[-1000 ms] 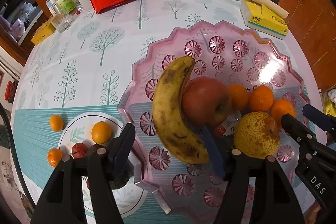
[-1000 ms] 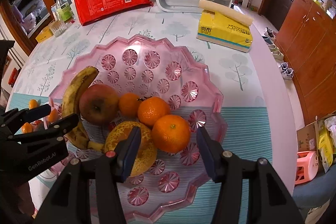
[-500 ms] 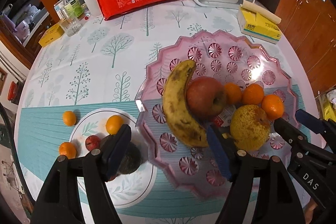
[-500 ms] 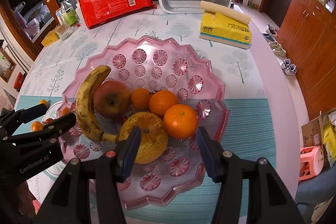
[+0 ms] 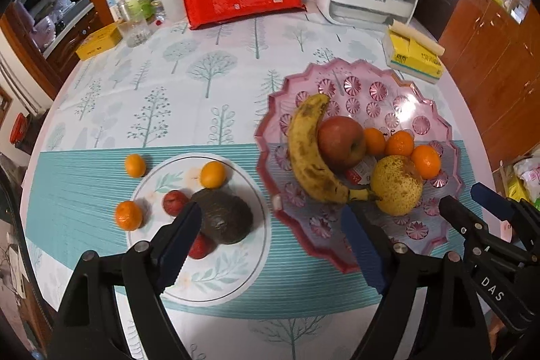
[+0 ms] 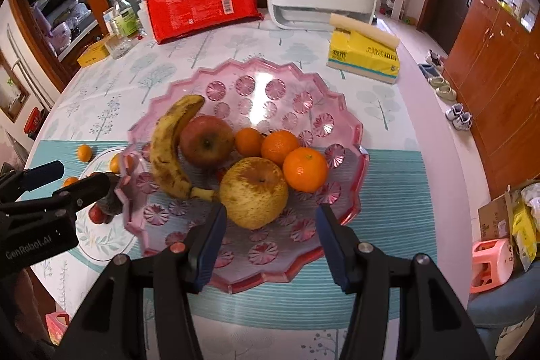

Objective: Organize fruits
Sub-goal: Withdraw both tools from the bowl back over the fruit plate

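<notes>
Pink and scalloped, the plastic fruit tray (image 6: pixel 341 110) is sitting on the tree-print tablecloth (image 5: pixel 189 83), holding a spotted banana (image 6: pixel 168 144), a red apple (image 6: pixel 206 140), a yellow pear (image 6: pixel 253 194) and three tangerines (image 6: pixel 305 169) bunched on its near side. Left of it, the white plate (image 5: pixel 216 275) is carrying a dark avocado (image 5: pixel 224 216), small red fruits (image 5: pixel 173 201) and a kumquat (image 5: pixel 212 174). Hovering over plate and tray edge, the left gripper (image 5: pixel 266 245) is opening its jaws with nothing between them, while the right gripper (image 6: pixel 268 242) is standing parted and empty above the tray's near rim, just short of the pear.
</notes>
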